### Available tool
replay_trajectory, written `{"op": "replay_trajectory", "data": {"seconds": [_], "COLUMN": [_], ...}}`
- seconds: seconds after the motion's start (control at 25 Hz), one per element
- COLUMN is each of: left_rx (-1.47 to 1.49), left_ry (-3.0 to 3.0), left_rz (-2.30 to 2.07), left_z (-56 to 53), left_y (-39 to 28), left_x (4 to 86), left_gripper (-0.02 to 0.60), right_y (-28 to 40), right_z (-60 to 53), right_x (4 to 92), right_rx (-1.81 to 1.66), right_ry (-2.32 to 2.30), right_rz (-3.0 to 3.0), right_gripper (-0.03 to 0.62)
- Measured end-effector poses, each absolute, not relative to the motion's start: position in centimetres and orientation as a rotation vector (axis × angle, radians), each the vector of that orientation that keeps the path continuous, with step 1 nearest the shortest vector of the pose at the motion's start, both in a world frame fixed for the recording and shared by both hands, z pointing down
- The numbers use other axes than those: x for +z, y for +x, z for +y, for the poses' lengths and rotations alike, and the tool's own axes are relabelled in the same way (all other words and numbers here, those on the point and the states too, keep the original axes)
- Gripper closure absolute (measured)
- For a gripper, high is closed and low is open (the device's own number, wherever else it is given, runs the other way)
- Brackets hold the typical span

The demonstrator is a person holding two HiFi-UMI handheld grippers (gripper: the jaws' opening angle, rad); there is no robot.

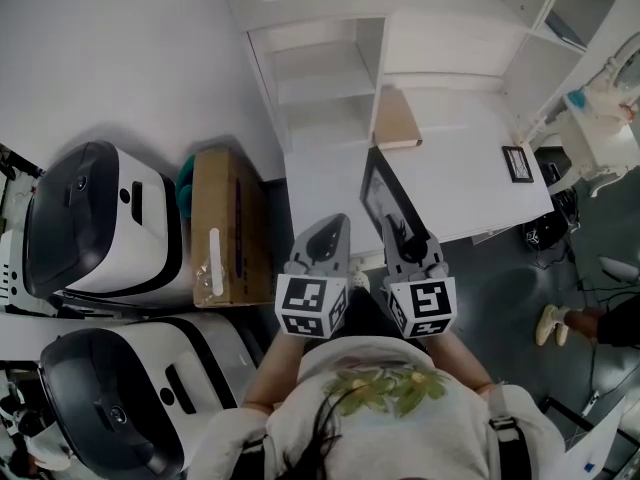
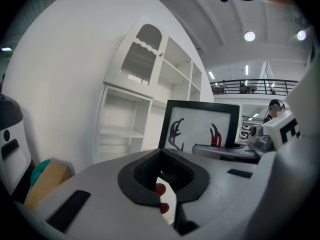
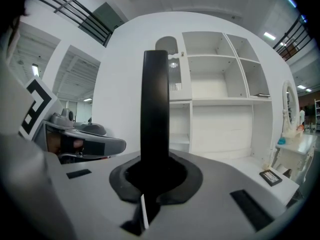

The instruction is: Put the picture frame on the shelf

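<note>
A black picture frame (image 1: 384, 196) with a white print stands upright above the near edge of the white table (image 1: 470, 168). My right gripper (image 1: 404, 236) is shut on its lower edge. In the right gripper view the frame (image 3: 156, 109) shows edge-on, rising out of the closed jaws of the right gripper (image 3: 155, 176). My left gripper (image 1: 328, 232) hangs just left of it, jaws together and nothing in them. The left gripper view shows the frame (image 2: 200, 126) face-on beyond the left gripper (image 2: 162, 168). The white shelf unit (image 1: 325, 78) stands ahead, its open compartments (image 3: 220, 84) bare.
A small dark frame (image 1: 518, 163) lies flat at the table's right side, and a brown board (image 1: 397, 120) lies near the shelf. A cardboard box (image 1: 225, 223) and two white-and-black machines (image 1: 95, 218) crowd the floor on the left. Someone's shoes (image 1: 552, 323) show at right.
</note>
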State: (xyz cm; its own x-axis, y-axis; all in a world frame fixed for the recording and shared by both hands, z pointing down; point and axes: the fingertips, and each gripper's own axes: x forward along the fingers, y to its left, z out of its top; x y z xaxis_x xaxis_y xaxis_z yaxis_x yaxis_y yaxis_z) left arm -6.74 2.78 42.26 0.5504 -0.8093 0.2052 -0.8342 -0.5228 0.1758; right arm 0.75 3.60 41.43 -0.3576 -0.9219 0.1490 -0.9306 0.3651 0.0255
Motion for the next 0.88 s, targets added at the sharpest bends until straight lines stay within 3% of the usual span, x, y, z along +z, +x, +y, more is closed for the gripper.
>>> {"op": "replay_trajectory", "data": {"seconds": [0.88], "left_rx": [0.187], "left_ry": [2.542], "left_rz": [-1.39], "left_z": [-6.0], "left_y": [-4.7], "left_x": [42.4], "left_gripper": [0.555], "right_y": [2.7], "right_z": [-5.8], "right_x": [41.4], "right_rx": [0.122], "right_ry": [1.707], "right_rz": [-2.51], "right_gripper": [0.56]}}
